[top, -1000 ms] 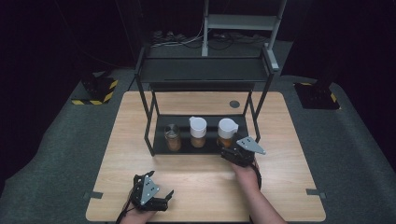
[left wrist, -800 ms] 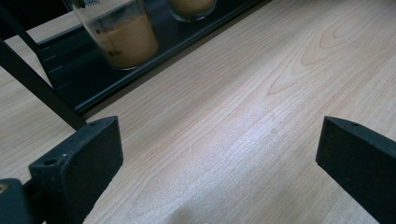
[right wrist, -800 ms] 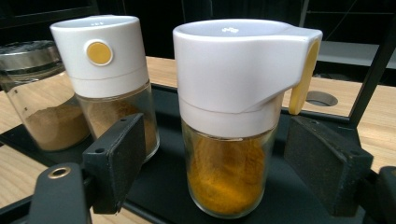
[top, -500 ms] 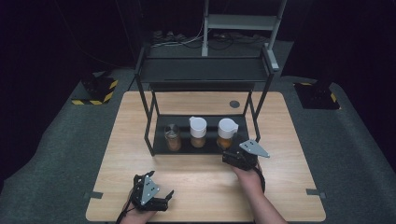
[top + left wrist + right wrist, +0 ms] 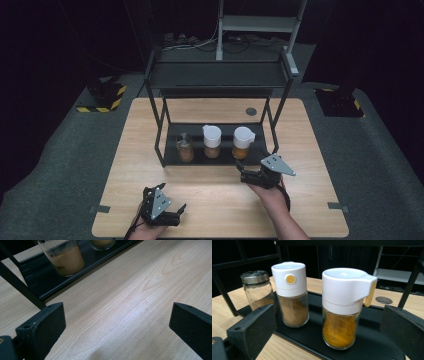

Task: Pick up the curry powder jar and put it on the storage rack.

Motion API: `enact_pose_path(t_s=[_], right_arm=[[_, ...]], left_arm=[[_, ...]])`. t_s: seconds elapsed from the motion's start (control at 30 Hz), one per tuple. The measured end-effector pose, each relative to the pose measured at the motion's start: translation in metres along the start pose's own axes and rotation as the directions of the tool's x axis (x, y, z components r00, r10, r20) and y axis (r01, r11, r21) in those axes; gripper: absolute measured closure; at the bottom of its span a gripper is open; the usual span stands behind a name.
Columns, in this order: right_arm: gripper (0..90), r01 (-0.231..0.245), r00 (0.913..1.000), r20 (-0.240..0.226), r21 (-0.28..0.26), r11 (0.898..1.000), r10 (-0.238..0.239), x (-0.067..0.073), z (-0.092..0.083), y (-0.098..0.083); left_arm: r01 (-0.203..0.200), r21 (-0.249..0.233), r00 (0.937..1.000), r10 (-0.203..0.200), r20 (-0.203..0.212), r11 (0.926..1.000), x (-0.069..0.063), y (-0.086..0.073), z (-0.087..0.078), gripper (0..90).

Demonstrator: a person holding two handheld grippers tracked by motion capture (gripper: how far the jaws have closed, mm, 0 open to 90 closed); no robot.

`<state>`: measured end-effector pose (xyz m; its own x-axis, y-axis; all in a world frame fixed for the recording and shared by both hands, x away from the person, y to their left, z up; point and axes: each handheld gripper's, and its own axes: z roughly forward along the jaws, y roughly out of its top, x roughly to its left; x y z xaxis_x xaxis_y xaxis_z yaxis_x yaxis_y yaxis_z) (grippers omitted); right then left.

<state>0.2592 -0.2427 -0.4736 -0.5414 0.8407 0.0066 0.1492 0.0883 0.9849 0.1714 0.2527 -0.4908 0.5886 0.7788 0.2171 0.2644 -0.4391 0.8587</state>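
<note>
**Jaws spread before the yellow-powder jar**

Dark room all around, and a pale wooden counter (image 5: 215,200) under my arms, with a black metal rack (image 5: 220,75) standing on it and a black tray (image 5: 172,156) on the counter between the rack's legs.

Three jars stand in a row on that tray. Nearest my right hand-held gripper (image 5: 242,170) is the jar of yellow powder (image 5: 343,307) with a white spouted cap. It stands upright, straight ahead of my right jaws and a little beyond their tips, not touching either one. Those jaws have just been opening; they now stand wide apart and released, with nothing pressed between them. In the high view this gripper sits just in front of the tray's front edge, below that same jar.

Beside the yellow jar stands a jar of brown powder (image 5: 292,295) with a white cap and a yellow dot, and farther along a smaller glass jar with a metal lid (image 5: 258,290).

My left hand-held gripper (image 5: 177,212) rests low over the counter near its front edge, well apart from the tray. Its jaws are also spread, with bare wood between them; the small jar shows at the top of its view.
</note>
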Motion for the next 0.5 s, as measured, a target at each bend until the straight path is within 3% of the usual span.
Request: enact_pose_path(t_s=[0.3, 0.5], right_arm=[[0.0, 0.050, 0.9988, 0.005, -0.023, 0.999, -0.050, -0.002, -0.030, -0.001], [0.0, 0.068, 0.9976, 0.014, 0.008, 0.998, -0.068, -0.006, -0.050, -0.007]], left_arm=[[-0.002, 0.001, 1.0000, 0.002, -0.006, 1.0000, -0.001, 0.000, 0.000, 0.9], [-0.008, 0.005, 0.9999, 0.008, -0.008, 1.0000, -0.002, 0.001, 0.000, 0.9]])
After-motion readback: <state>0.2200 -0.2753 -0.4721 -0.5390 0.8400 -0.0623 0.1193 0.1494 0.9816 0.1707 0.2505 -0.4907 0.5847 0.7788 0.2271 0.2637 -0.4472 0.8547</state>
